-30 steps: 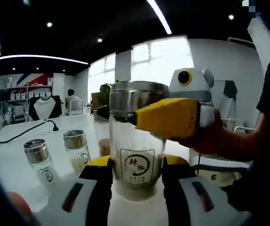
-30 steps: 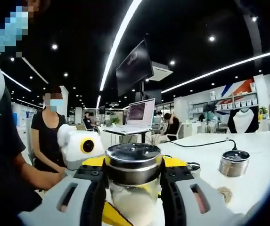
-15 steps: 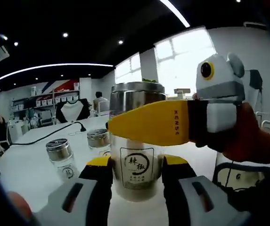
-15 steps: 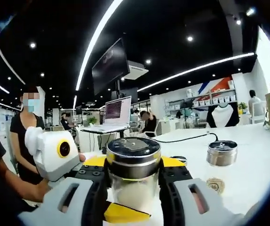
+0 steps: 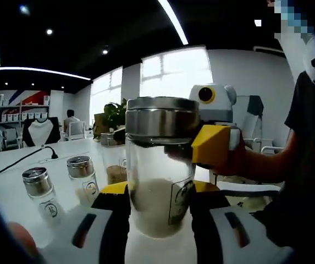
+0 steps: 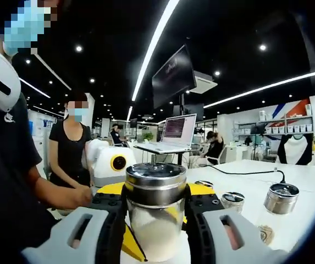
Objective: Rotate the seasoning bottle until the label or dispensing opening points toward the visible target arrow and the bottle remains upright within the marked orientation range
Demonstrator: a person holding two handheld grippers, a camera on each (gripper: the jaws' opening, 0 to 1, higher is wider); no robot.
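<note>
- Seasoning bottle point(image 5: 158, 165) stands upright on white table point(image 5: 14, 190), lower body betw. the left gripper point(image 5: 158, 212)'s two black jaws w/ yellow tips; jaws sit tight on the glass both sides, closed on it.
- Right gripper point(image 6: 156, 212) has its jaws pressed to the same bottle point(image 6: 155, 212) just under the lid, clamped there; in left gripper view it point(image 5: 212, 144) reaches in from the side of the bottle, yellow jaw tip at lid height.
- Hand on right gripper point(image 5: 239, 159) just behind yellow jaw, forearm running back away from bottle.
- Bottle: clear glass cylinder, brushed-metal lid, pale powder filling lower part; label turned off to one side of the bottle, edge-on.
- Two small shakers point(image 5: 39, 190) point(image 5: 83, 175) w/ metal caps beside the bottle, well apart from it; black cable point(image 5: 20, 158) farther behind.
</note>
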